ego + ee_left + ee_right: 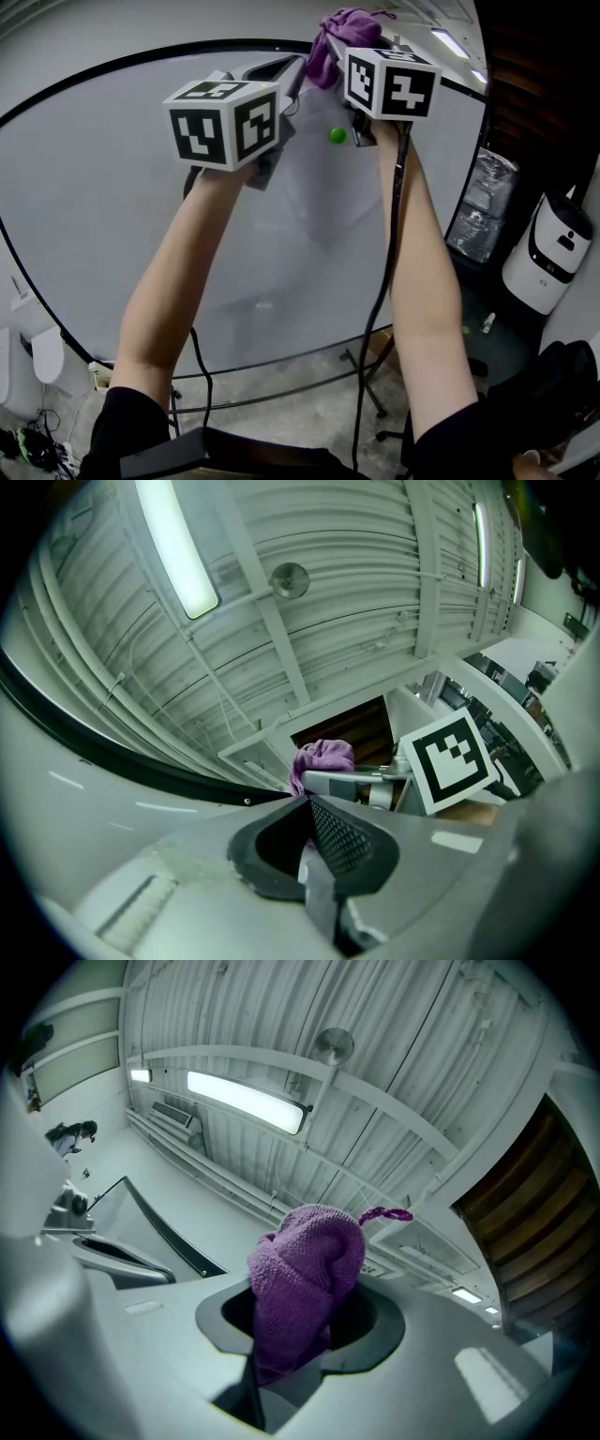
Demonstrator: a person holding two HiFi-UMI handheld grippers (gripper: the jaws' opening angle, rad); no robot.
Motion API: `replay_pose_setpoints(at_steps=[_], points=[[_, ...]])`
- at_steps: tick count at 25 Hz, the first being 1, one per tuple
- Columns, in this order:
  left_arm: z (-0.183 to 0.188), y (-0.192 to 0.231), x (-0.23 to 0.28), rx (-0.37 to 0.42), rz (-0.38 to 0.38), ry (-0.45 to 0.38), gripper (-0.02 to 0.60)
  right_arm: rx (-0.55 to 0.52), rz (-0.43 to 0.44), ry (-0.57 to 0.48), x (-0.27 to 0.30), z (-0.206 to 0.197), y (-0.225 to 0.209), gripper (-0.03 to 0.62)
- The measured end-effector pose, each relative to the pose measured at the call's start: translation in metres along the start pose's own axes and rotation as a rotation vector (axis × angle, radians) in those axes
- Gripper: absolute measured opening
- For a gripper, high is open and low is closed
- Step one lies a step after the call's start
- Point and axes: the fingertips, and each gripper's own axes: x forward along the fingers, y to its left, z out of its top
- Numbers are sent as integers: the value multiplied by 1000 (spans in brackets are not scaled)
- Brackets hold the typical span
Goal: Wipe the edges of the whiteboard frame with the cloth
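At the twelve o'clock rail of the whiteboard frame (187, 47), a person reaches up with both arms. The right gripper (300, 1327) is clamped on a bunched purple cloth (305, 1283), which stands up out of its jaws beside the black rail, though actual contact cannot be told. The left gripper (309, 803), just beside it toward nine o'clock, has its jaws pressed together with nothing between them.

The wiping looks to be under way along the top edge. No part of the frame shows a visible difference between cleaned and uncleaned, so how much is done cannot be told. Judging by where the cloth is, the sides and the six o'clock rail probably remain to be covered.

The board face (112, 244) is pale grey and glossy, with a small green magnet (337, 135) below the cloth. The board rests on a dark metal stand (366, 375) over a speckled floor (291, 366). A black cable (386, 272) hangs from the right gripper. Overhead is a ribbed white ceiling (281, 1026) with a strip light (246, 1101). A white machine (551, 253) stands at about three o'clock in the head view.
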Motion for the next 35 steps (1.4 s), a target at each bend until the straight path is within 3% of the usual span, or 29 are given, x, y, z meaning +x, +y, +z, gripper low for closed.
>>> replay_pose_setpoints(at_steps=[17, 35], points=[[-3, -9, 4, -27, -47, -26, 3, 9, -16, 0, 2, -10, -7, 147], [-5, -18, 0, -85, -144, -52, 3, -53, -102, 27, -1, -8, -6, 147]])
